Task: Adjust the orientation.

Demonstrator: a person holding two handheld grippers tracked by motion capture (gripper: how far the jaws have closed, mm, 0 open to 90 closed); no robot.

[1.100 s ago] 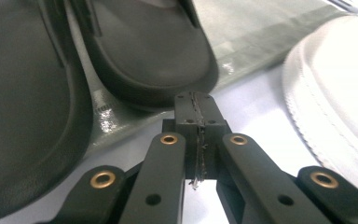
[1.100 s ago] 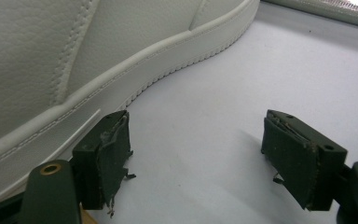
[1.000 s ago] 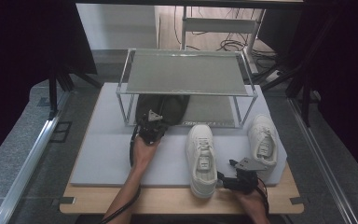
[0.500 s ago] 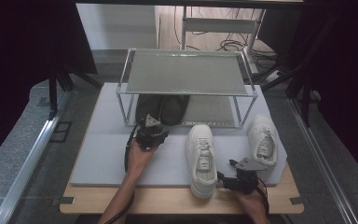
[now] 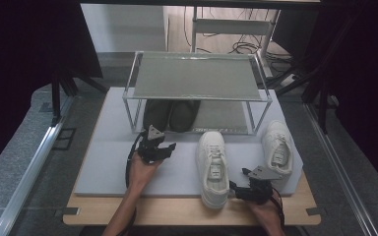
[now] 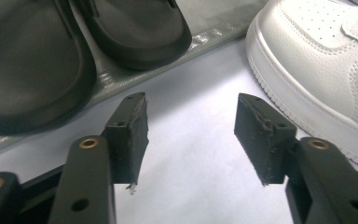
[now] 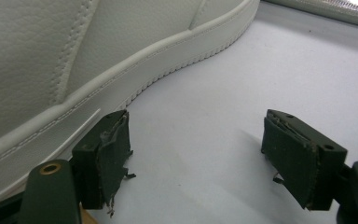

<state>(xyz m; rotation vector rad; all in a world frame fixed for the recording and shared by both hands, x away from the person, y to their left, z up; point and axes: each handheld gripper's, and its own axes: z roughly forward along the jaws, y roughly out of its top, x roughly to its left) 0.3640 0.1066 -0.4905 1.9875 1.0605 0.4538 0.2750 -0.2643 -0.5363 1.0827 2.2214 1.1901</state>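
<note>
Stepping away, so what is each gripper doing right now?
Left gripper: open, jaws just opening, nothing between them.
Right gripper: open, empty, beside the white shoe.

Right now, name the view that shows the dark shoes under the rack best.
The left gripper view: the dark shoes lie close and sharp, toes on the rack's bottom shelf. The high view shows them small and shadowed under the rack. The right gripper view looks at a white sneaker.

A wooden table (image 5: 128, 216) stands on a grey carpeted floor (image 5: 24, 162), topped by a pale grey mat (image 5: 108, 147). Metal rails (image 5: 29, 162) run along both sides of the table. Dark curtains (image 5: 29, 44) hang left and right. Behind, a white wall (image 5: 128, 24) catches light, and black cables (image 5: 241, 46) lie on a wooden floor (image 5: 177, 24).
</note>
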